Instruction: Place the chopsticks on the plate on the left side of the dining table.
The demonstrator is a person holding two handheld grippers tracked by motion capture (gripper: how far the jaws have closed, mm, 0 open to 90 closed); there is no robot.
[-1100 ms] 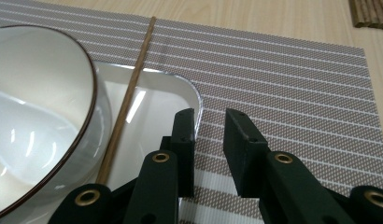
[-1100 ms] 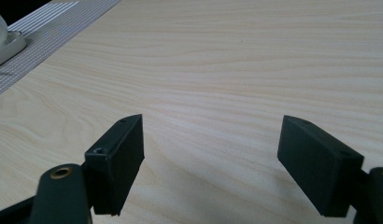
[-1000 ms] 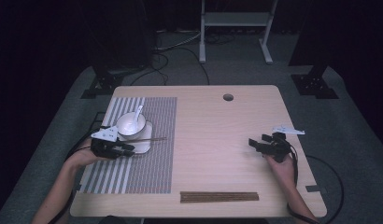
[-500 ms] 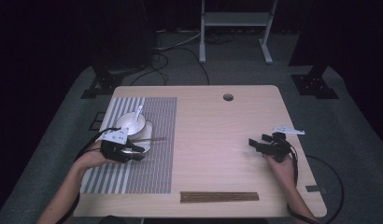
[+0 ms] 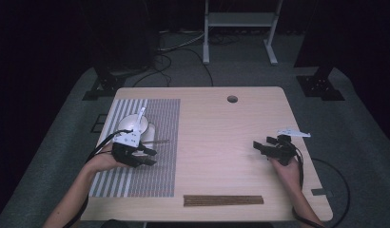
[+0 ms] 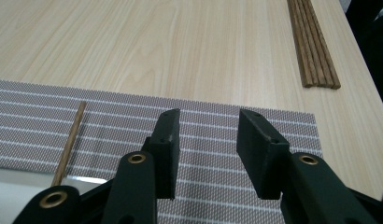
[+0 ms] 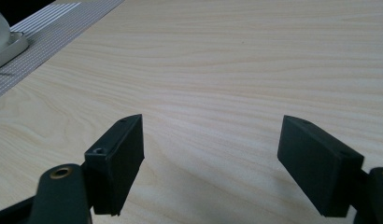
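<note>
The left gripper [image 6: 206, 154] is opening, nothing between its jaws, over the striped mat [image 5: 150, 180]; one chopstick [image 5: 157, 141] is lying placed beside the bowl [image 5: 131, 124]. The right gripper [image 5: 260, 148] is waiting wide open. Remaining chopsticks [image 5: 223, 200] are lying along the worktop's [image 5: 221, 133] near edge.

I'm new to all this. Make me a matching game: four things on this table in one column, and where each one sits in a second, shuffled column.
Things:
1. bowl
2. chopstick bundle
3. round hole
4. single chopstick

Places:
A. near edge of the bare wood
B. far edge of the table, at the middle
C. on the striped mat, just right of the bowl
D. on the mat, far left part, with a white spoon in it

Pairs: 1-D, 2-A, 3-B, 4-C
</note>
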